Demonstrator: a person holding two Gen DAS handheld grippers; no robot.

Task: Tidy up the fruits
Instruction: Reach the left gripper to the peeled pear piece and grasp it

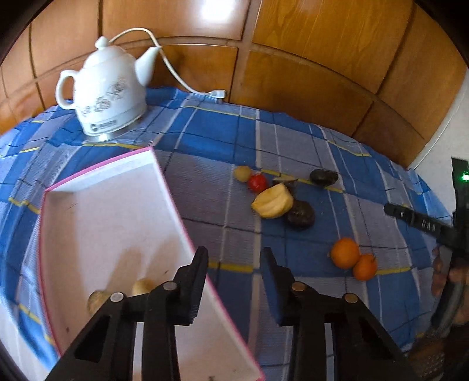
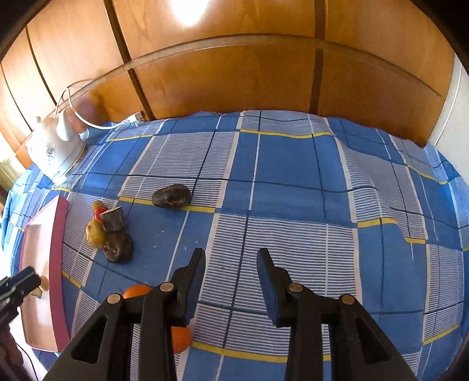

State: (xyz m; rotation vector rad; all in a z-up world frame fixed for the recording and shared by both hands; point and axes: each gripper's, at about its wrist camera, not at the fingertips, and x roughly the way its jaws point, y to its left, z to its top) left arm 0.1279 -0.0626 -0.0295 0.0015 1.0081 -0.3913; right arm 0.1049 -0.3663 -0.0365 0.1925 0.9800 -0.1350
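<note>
Hovering wide open and empty, left gripper (image 1: 234, 258) straddled pink tray's (image 1: 173, 190) rim w/ two small fruits (image 1: 123, 293) inside; right gripper (image 2: 231, 258), likewise wide, hung near oranges (image 2: 136, 290), apparently next.

Right tongs (image 2: 231, 263) partly hide two oranges (image 2: 136, 291).

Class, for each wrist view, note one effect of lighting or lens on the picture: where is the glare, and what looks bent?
Left wrist view: a bright glare patch on the wooden wall panels, whose seams bow into curves; soft shadows fall inside the white box. Right wrist view: similar glare on the panels at top, and the checked tablecloth bulges like a dome; the teapot at the left edge looks soft.
</note>
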